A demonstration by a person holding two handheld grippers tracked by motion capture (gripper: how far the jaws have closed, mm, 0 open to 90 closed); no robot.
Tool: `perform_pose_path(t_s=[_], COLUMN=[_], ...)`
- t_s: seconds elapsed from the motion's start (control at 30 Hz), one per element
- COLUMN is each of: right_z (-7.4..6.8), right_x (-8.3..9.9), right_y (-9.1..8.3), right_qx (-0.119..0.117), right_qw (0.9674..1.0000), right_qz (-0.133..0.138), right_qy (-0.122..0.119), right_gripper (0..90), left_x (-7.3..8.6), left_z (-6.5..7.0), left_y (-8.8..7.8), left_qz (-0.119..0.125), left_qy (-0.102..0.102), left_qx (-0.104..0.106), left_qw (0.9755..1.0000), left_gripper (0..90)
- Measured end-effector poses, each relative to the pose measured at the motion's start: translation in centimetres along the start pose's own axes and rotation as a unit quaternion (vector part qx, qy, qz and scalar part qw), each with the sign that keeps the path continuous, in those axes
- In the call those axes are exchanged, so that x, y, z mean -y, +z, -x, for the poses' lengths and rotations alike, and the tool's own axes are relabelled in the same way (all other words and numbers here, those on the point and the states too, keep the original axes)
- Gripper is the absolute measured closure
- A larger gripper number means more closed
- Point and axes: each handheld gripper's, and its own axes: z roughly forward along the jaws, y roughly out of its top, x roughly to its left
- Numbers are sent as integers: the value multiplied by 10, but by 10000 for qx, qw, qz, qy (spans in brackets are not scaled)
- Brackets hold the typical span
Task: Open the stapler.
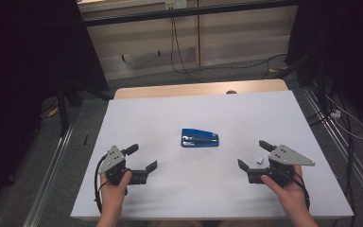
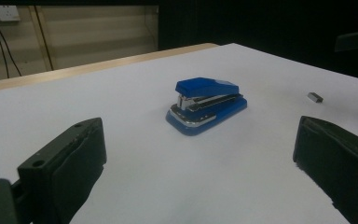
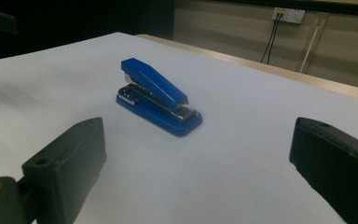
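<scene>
A blue stapler (image 1: 199, 138) lies near the middle of the white table (image 1: 179, 109), its mouth toward the left. My left gripper (image 1: 142, 158) rests near the front left, jaws wide apart and empty, pointing toward the stapler (image 2: 207, 104). My right gripper (image 1: 254, 155) rests at the front right, also open with nothing in it, and looks at the stapler (image 3: 157, 95) from the other side. A small grey strip of staples (image 1: 260, 160) lies on the table between the right gripper's jaws; the same staple strip (image 2: 315, 97) lies beyond the stapler in the left gripper view.
The white sheet covers a wooden tabletop whose far edge (image 1: 198, 88) shows. Dark stands and cables (image 1: 179, 52) are on the floor behind, with metal rails (image 1: 52, 161) along both sides of the table.
</scene>
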Motion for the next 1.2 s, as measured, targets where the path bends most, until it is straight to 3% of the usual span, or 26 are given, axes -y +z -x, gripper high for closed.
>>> perform_pose_path(t_s=[0.27,0.37,0.5,0.77,1.2], right_z=[-2,-3,-5,-10,-8], right_x=[-5,-8,-11,-19,-22], right_y=[16,22,30,48,61], right_qx=[-46,-61,-136,-216,-203], right_qw=[10000,10000,9999,9998,9998], right_qz=[-26,-16,-20,-19,-58], right_qy=[-8,6,3,-28,59], right_gripper=[35,35,35,35,35], left_x=[-9,-11,-13,-19,-24], left_z=[-1,1,2,-6,-15], left_y=[18,23,32,48,69], left_qz=[-4,-106,-166,-184,-216], left_qy=[17,94,101,87,-3], left_qx=[98,22,136,126,196], left_qw=[9999,9999,9997,9997,9996], left_gripper=[30,31,33,34,43])
